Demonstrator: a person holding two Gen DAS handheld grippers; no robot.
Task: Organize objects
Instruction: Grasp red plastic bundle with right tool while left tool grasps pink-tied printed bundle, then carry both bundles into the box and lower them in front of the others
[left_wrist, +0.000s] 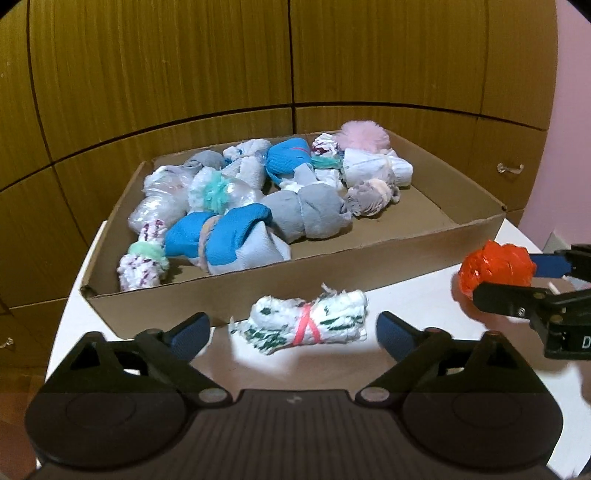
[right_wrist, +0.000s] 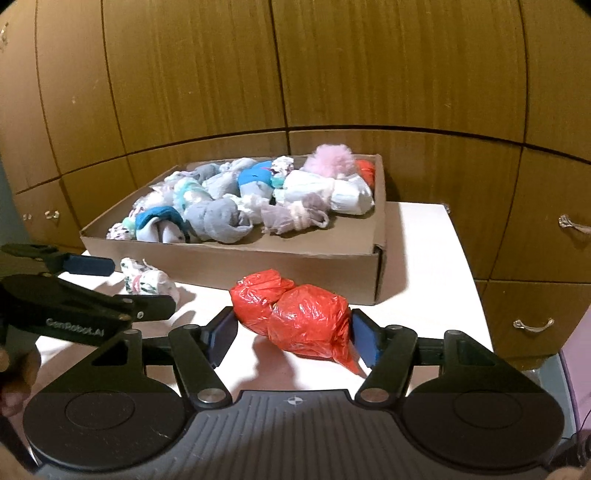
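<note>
Inside, cardboard box (left_wrist: 369, 254) holds bundled socks (left_wrist: 310, 212).

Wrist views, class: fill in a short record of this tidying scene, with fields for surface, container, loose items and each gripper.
surface: white table
container: open cardboard box, holding many rolled socks and bundles
loose item one: white sock roll with green marks and a pink band, on the table in front of the box
loose item two: red plastic bundle, on the table beside the sock roll
left gripper: open, jaws either side of the sock roll, not touching
right gripper: closed on the red plastic bundle
backdrop: wooden cabinet doors
</note>
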